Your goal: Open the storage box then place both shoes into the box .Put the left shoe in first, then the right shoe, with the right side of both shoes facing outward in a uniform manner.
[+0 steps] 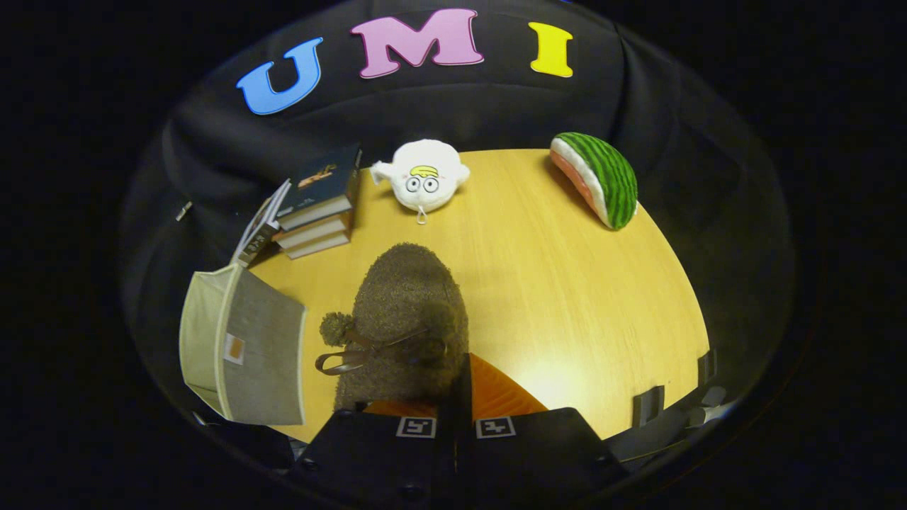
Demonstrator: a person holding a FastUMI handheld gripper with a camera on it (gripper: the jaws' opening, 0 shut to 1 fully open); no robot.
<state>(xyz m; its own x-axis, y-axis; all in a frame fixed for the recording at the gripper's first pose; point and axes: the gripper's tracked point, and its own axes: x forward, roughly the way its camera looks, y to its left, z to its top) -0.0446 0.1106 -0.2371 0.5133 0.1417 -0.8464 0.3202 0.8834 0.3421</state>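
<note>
A brown fuzzy shoe (404, 312) with pompoms and a ribbon bow hangs over the wooden table (567, 283), its toe pointing away from me. My gripper (460, 379) is shut on the rim of its opening, and the orange lining (499, 400) shows on both sides of the fingers. The grey fabric storage box (262, 347) stands just left of the shoe, at the table's left edge. I see a grey face with a small label and a beige side (202, 333). Whether it is open I cannot tell.
Beyond the box a stack of books (319, 205) stands at the back left. A white plush toy (424, 176) sits at the back middle, and a watermelon-slice plush (599, 177) at the back right. Bare wood lies right of the shoe.
</note>
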